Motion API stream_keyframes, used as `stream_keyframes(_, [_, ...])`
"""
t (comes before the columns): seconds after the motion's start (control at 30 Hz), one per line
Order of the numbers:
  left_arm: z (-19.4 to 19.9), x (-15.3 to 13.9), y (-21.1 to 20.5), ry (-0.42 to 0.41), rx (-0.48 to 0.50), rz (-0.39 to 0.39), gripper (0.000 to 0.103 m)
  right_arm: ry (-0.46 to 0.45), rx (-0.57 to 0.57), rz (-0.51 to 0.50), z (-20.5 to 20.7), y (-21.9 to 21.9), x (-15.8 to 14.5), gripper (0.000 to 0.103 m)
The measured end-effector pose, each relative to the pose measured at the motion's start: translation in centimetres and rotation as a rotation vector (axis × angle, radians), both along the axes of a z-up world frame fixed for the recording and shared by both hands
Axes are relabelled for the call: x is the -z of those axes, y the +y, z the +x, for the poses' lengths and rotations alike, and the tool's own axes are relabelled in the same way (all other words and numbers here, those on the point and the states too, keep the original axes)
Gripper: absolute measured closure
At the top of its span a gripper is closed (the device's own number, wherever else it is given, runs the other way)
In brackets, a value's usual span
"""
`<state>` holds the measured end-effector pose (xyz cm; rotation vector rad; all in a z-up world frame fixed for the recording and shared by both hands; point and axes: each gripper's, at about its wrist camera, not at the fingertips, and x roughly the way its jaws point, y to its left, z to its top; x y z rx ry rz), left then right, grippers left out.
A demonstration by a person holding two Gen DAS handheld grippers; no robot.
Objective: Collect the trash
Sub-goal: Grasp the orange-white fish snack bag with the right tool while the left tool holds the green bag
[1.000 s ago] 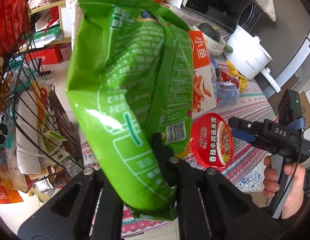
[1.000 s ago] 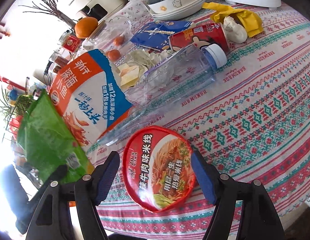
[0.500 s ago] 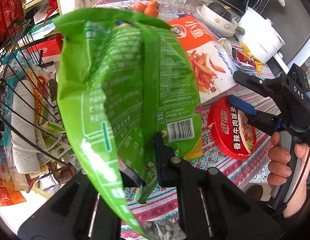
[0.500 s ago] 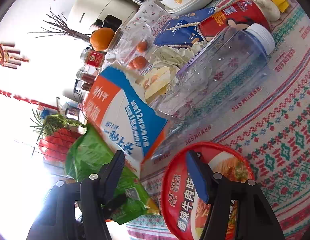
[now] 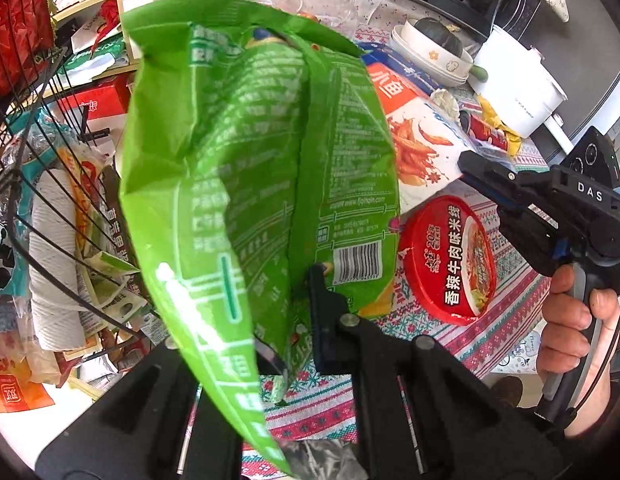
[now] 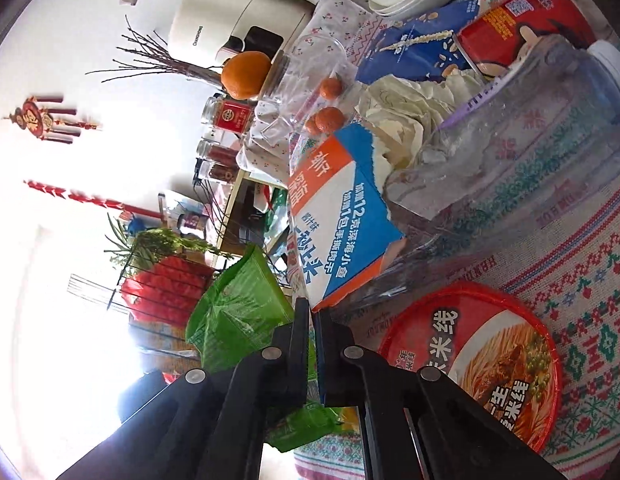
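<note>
My left gripper (image 5: 297, 344) is shut on the lower edge of a large green snack bag (image 5: 245, 168), held up in the air by the table's edge; the bag also shows in the right wrist view (image 6: 237, 316). My right gripper (image 6: 313, 316) has its fingers nearly together at the torn corner of the orange, white and blue snack bag (image 6: 342, 216); whether they pinch it is unclear. It appears in the left wrist view (image 5: 482, 172) above the red noodle cup lid (image 5: 450, 260). The lid (image 6: 482, 360) lies on the patterned tablecloth.
A black wire basket (image 5: 49, 200) full of wrappers and paper rolls stands left of the table. On the table lie a crushed clear bottle (image 6: 510, 152), a red can (image 6: 530, 28), a blue packet (image 6: 414, 52), crumpled paper (image 6: 402, 108), bowls (image 5: 430, 52) and a white pot (image 5: 518, 88).
My right gripper has shut from wide open and moved from around the noodle cup lid to the orange and white bag's corner. The green bag has swung slightly in my left gripper.
</note>
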<state>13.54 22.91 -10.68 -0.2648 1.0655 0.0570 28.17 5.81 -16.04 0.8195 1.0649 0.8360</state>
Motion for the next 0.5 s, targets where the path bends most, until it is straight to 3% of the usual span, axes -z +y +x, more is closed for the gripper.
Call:
stream_keyframes(0.3, [-1.2,-3.2,-0.7,-0.121,0.008,-0.008,0.1,-0.148,0.069,-0.042,-1.6,-5.1,-6.9,0.101])
stream_keyframes(0.5, [-1.2,-4.6,-2.0,-0.181,0.028,0.013,0.1,-0.203,0.111,-0.063,-3.1,-10.2,-9.9,0.101])
